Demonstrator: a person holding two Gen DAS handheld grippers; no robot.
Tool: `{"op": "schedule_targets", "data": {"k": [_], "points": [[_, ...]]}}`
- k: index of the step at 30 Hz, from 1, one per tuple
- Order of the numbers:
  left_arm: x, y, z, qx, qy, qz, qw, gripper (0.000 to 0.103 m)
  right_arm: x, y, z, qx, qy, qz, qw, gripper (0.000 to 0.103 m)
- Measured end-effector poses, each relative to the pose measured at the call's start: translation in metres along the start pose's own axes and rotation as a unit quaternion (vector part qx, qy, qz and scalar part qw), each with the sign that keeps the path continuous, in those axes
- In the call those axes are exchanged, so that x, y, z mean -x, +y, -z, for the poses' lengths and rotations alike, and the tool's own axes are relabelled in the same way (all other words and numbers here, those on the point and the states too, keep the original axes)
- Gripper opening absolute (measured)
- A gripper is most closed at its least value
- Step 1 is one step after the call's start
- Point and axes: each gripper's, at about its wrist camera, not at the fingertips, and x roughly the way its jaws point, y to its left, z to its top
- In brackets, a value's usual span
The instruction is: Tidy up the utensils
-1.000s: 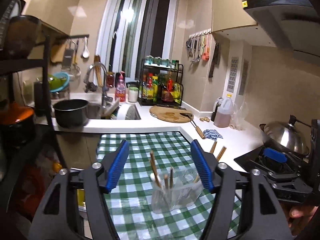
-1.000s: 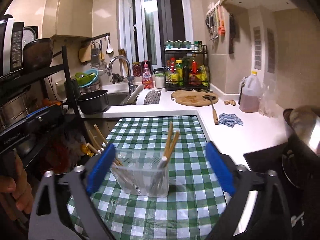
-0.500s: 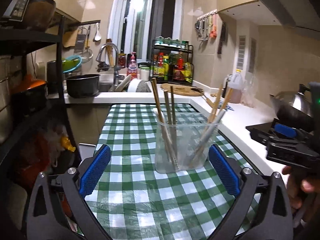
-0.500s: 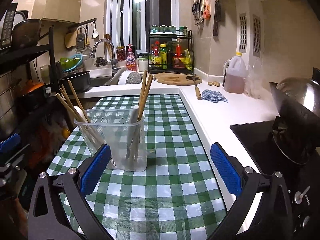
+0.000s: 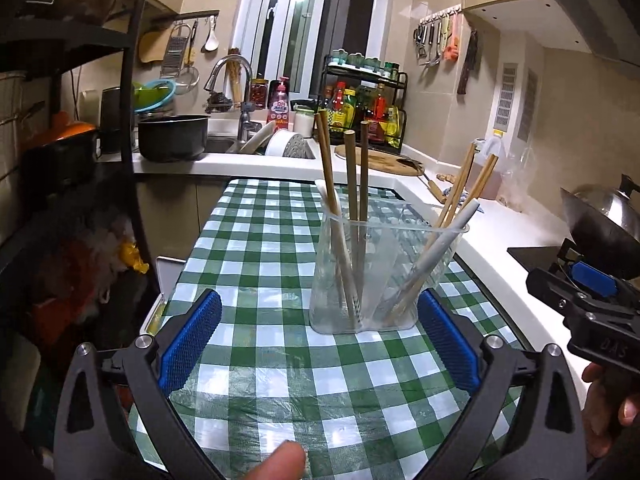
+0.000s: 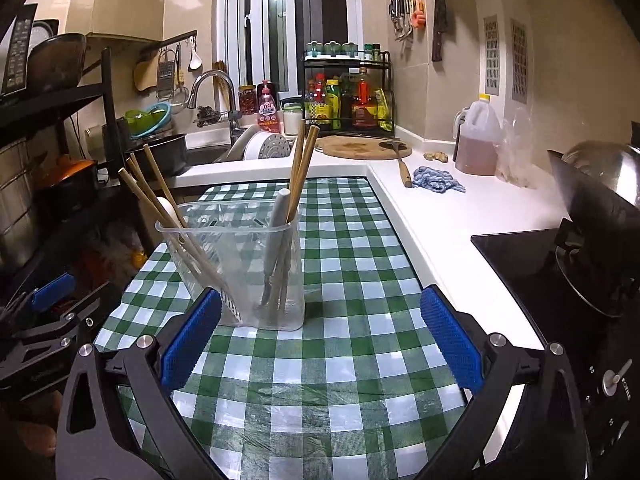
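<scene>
The clear plastic utensil holder (image 5: 384, 276) stood upright on the green checked tablecloth (image 5: 280, 364) of the desk, just ahead of both claws and held by neither. It carried wooden chopsticks (image 5: 352, 184) leaning toward one end, a further pair (image 5: 460, 188) leaning toward the other, and a pale-handled utensil (image 5: 444, 244) slanting between them. The left claw (image 5: 318, 346) stood wide and empty, its jaws having just been opening, with the holder beyond its blue pads (image 5: 448, 344) and nearest the right-hand one. The right claw (image 6: 320, 338) was likewise wide and empty; in its view the holder (image 6: 240, 264) sat toward its left pad (image 6: 192, 336), apparently just behind it, though contact could not be told. Several hazards follow from this layout. The holder looked light and tall for its base, so an off-centre approach by either pad would probably push or tip it and spill the contents. The chopsticks leaned loosely, and pinching one near its top might lever its neighbours out or drag the holder along. The glossy cloth might let the holder slide rather than resist. The two claws converged on one object, so they could collide; the right claw (image 5: 588, 296) already showed close at the edge of the left view.
</scene>
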Motion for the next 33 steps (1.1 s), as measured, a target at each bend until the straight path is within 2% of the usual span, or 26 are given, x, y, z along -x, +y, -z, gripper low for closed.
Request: {"op": "schedule_targets", "data": {"k": [7, 33], "points": [[0.0011, 0.0039, 0.0034, -0.001, 0.01, -0.001, 1.0, 0.095, 0.0017, 0.0022, 0.0007, 0.003, -0.003, 0.0, 1.0, 0.098], [0.0053, -0.0017, 0.0033, -0.011, -0.005, 0.004, 0.9999, 0.095, 0.0067, 0.0034, -0.0029, 0.001, -0.009, 0.001, 1.0, 0.098]]}}
